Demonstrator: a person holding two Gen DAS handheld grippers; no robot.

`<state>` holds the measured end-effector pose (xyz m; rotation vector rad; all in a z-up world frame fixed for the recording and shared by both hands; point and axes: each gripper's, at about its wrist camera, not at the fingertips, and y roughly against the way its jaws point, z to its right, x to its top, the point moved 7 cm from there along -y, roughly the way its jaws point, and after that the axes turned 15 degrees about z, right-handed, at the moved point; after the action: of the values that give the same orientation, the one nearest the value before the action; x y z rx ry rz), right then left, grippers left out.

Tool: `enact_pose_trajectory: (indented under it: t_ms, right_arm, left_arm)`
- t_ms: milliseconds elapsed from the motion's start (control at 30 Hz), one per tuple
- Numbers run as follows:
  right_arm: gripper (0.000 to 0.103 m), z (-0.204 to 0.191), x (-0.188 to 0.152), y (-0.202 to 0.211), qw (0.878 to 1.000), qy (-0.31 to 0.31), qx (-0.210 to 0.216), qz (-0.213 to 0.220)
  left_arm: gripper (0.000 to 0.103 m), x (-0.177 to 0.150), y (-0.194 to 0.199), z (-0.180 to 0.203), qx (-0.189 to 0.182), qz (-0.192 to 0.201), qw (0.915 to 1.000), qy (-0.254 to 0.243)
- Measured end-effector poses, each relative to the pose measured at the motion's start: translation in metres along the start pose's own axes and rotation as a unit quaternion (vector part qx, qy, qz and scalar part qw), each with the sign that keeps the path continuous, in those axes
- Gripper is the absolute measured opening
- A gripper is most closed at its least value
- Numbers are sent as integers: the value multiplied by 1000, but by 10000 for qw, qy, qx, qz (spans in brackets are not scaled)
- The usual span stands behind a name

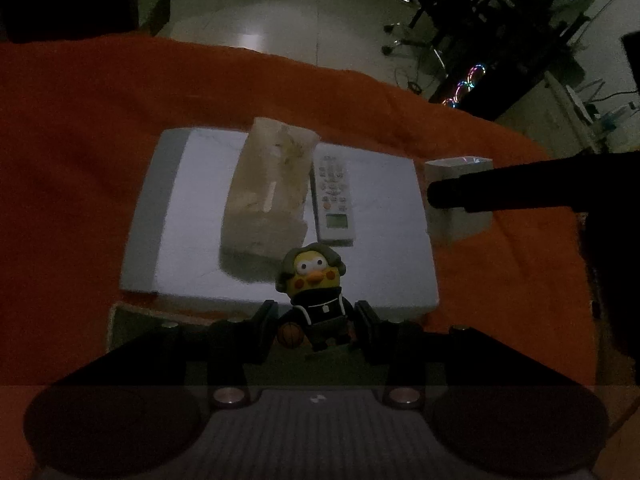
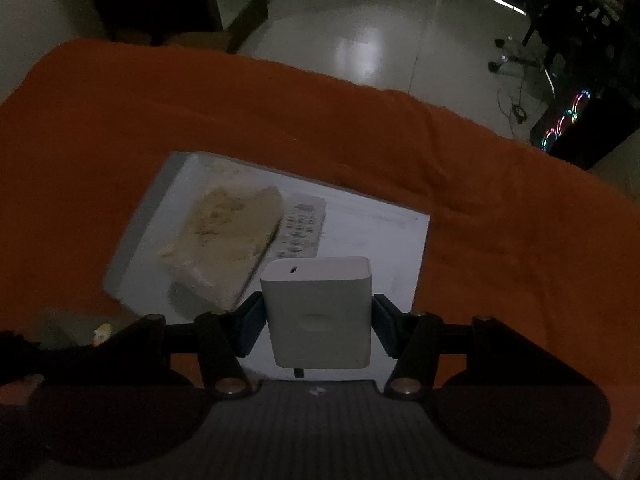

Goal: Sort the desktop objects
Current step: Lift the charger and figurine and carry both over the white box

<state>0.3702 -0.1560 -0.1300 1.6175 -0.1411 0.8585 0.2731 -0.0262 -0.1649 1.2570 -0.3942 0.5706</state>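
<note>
Tissue pack (image 1: pixel 268 196) and remote (image 1: pixel 334 200) already on tray (image 1: pixel 168 216); at six o'clock left tongs (image 1: pixel 316 330) grip duck figurine (image 1: pixel 314 292), right tongs (image 2: pixel 318 330) grip white charger (image 2: pixel 318 312) — both unplaced.

Orange cloth (image 1: pixel 100 152) over the surface: soft, matt, wrinkled. White tray (image 1: pixel 192 216): smooth. Charger block (image 2: pixel 318 312): matt white plastic. Duck figurine (image 1: pixel 316 300): smooth, moulded. Tissue pack (image 1: pixel 268 196): crinkled film wrap. Floor (image 2: pixel 360 40) beyond the cloth: glossy tiles.
</note>
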Motion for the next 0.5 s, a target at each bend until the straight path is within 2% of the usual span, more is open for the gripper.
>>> enact_pose_trajectory:
  t_ms: [233, 367, 500]
  right_arm:
    - [60, -40, -25, 58, 9998, 151, 137, 90]
    - [60, -58, -46, 77, 9995, 58, 302, 110]
    - [60, -72, -71, 84, 9989, -119, 459, 63]
  left_arm:
    - [36, -25, 39, -9, 152, 99, 9996, -218]
    - [36, -42, 57, -13, 280, 196, 9984, -449]
    - [36, -62, 67, -16, 283, 115, 9978, -595]
